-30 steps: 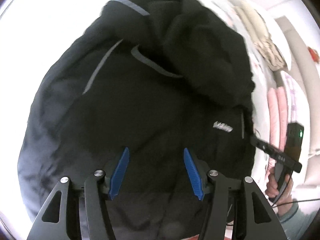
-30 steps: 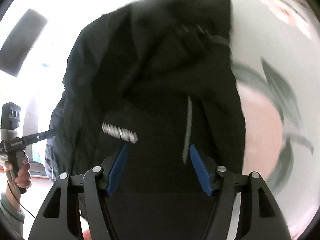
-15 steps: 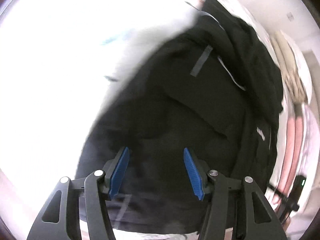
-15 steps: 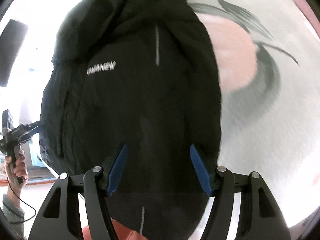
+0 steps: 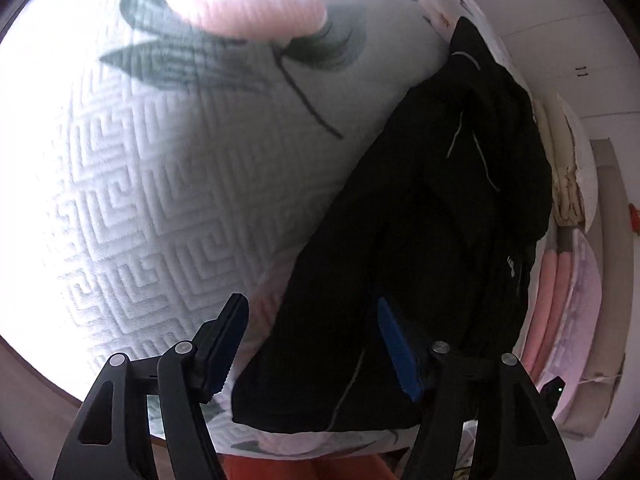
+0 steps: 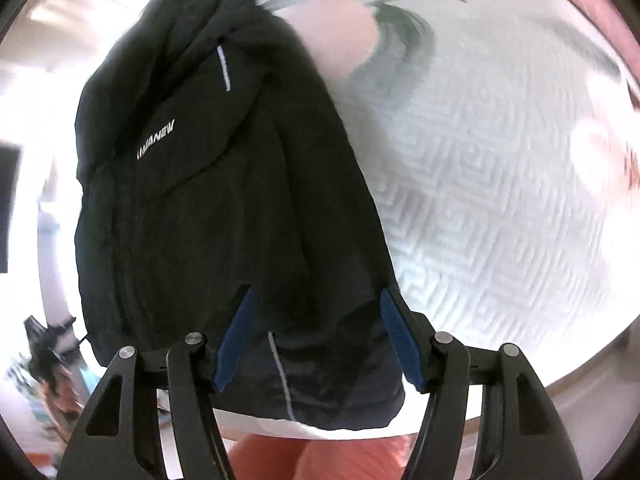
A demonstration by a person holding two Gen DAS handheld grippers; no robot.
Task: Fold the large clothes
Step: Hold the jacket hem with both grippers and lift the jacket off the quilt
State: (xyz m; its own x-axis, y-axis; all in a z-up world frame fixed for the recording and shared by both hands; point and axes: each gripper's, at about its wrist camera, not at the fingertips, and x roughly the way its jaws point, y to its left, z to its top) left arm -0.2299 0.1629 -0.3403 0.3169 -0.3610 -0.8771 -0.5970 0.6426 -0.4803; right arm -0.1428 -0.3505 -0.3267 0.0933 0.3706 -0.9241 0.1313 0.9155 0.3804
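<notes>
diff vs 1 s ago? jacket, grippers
The black jacket filled both views 1 s ago; now it lies lengthwise on the quilted bedspread, off to the right in the left wrist view and to the left in the right one, so both cameras have swung apart. The left gripper and right gripper were open throughout, gripping nothing. The jacket's shape looks much the same.

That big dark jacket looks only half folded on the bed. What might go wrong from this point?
1. The black hooded jacket lies with its hem at the near edge of the white quilted bedspread, so it might slip off when tugged.
2. Both the left gripper and the right gripper are open and hold nothing; a shallow pinch may catch one layer only.
3. The hood end is bunched, so a fold could come out lumpy.
</notes>
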